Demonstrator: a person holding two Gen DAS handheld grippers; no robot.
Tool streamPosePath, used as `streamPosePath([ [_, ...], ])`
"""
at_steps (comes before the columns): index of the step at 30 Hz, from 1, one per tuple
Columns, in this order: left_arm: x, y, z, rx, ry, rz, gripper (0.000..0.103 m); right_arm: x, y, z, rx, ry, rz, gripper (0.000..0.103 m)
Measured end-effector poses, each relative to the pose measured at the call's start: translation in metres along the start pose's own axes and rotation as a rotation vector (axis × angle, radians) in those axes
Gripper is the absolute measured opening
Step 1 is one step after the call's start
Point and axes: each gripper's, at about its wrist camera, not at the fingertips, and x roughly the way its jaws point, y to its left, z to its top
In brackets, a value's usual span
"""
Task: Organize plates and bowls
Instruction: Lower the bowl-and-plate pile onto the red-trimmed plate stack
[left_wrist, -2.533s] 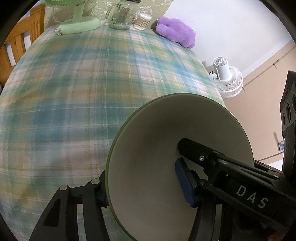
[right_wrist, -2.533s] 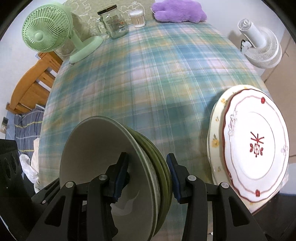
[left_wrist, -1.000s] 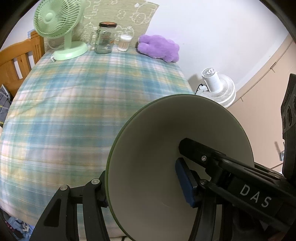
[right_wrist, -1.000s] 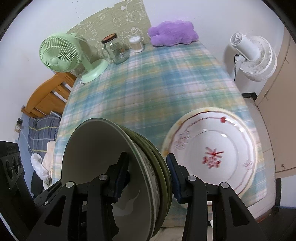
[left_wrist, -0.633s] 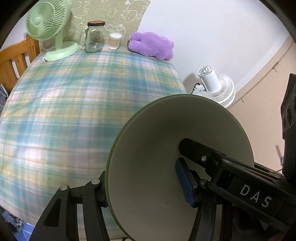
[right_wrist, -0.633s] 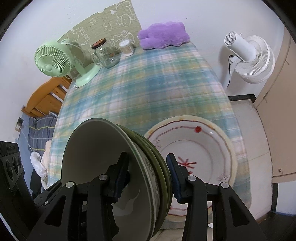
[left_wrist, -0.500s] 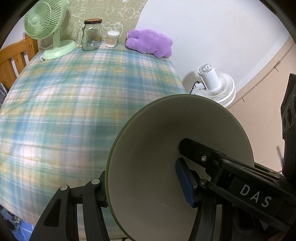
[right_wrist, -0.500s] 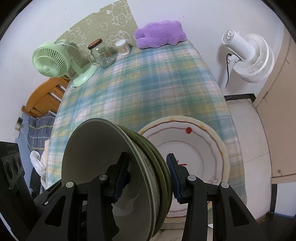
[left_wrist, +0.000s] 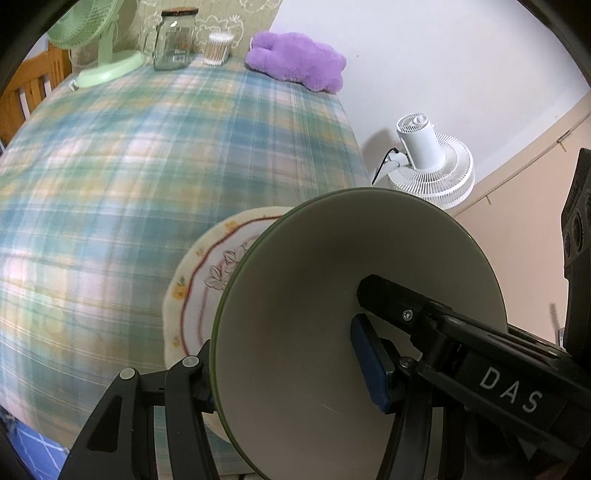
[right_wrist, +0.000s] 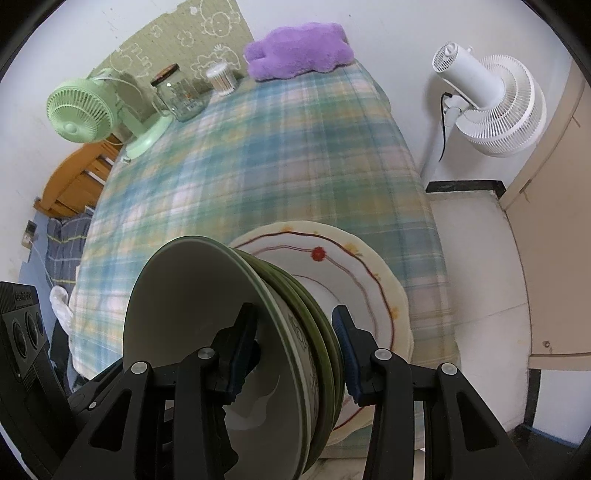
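Your left gripper (left_wrist: 291, 373) is clamped across the near rim of the stack of bowls (left_wrist: 332, 314), one pad inside the top bowl and the other behind the outer wall, jaws about half open and filled by the stack. Your right gripper (right_wrist: 293, 354) pinches the opposite rim the same way, jaws a little narrower, with several nested green rims between the pads. The bowls stand tilted on edge between the two grips.

Just beyond both sets of jaws lie the plates (right_wrist: 373, 280), stacked at the table's near right corner, a red-lined plate on a flowered one. I judge the step in hand to be setting the bowls down onto those plates. Level the stack first so its base lands flat, centre it over the red line, and lower both hands together; keep both clamps on until the weight rests, since nested bowls could slide apart if one side lets go early. The plates sit close to the edge, so avoid nudging them outward.

Ahead of the left jaws the checked tablecloth (left_wrist: 147, 166) runs to a green desk fan (left_wrist: 99, 40), a glass jar (left_wrist: 175, 38), a cotton-swab tub (left_wrist: 218, 48) and a purple plush toy (left_wrist: 295, 61) by the wall. A white floor fan (right_wrist: 491, 107) stands off the right side.
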Motion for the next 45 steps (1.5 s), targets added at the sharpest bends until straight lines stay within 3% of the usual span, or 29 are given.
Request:
streamPosePath([
  [7,0.018,0.002,0.001,-0.02,0.041,-0.01,0.06,0.015,-0.009,0.003,0.007,0.044,-0.024,0.045],
  [16,0.023,-0.003,0.009,0.023,0.036,0.025,0.059,0.025,-0.014,0.011,0.02,0.056,-0.036,0.045],
  [27,0.023,-0.014,0.006,0.064,0.018,0.082,0.059,0.027,-0.028,0.006,0.056,0.044,0.044,0.046],
  [32,0.021,-0.022,0.0,0.087,-0.001,0.14,0.063,0.026,-0.033,0.0,0.06,0.039,0.081,0.047],
  [35,0.021,-0.022,-0.003,0.082,0.005,0.164,0.072,0.026,-0.039,-0.004,0.075,0.043,0.099,0.047],
  [45,0.007,-0.022,-0.007,0.103,-0.018,0.178,0.078,0.008,-0.034,-0.012,0.074,-0.003,0.09,0.049],
])
